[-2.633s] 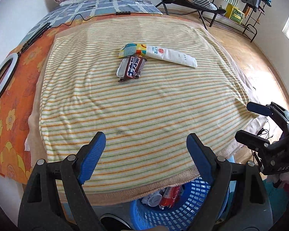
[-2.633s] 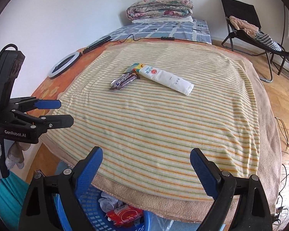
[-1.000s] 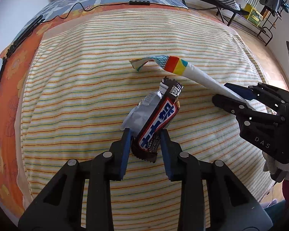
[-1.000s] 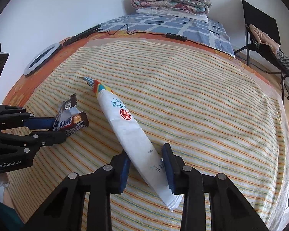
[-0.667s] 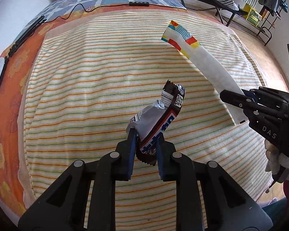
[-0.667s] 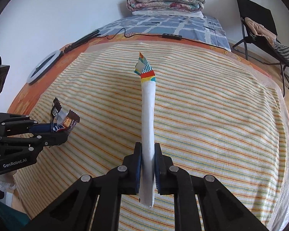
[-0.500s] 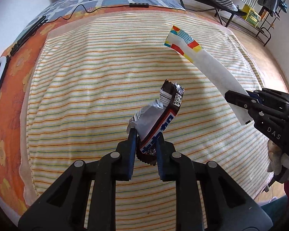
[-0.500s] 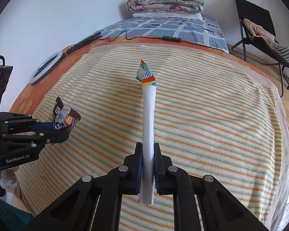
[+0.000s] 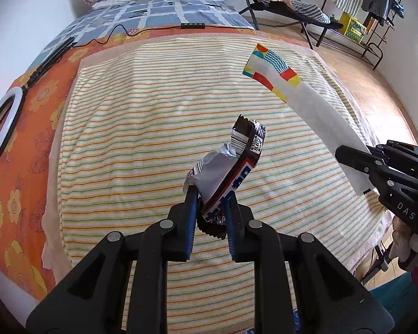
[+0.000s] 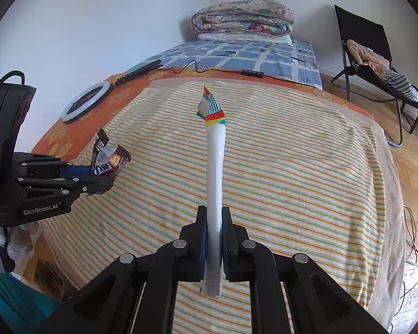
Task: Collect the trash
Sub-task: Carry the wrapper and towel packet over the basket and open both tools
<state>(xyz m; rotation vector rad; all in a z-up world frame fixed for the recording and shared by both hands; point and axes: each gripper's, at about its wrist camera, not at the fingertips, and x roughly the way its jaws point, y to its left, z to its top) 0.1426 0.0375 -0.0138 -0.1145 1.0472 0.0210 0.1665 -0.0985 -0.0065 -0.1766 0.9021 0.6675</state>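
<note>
Left wrist view showed you clamped the candy wrapper [image 9: 225, 173]; right gripper [image 10: 214, 239] pinched the white wrapper [image 10: 215, 167]. Both lifted; bin probably below, unseen.

bright soft daylight, sharp focus, strong fisheye bending, dark corners

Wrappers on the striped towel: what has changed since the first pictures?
Both were taken off the striped towel. The left gripper shut on the candy bar wrapper, the right gripper on the long white wrapper; both now held above it. The ring light stayed put.
</note>
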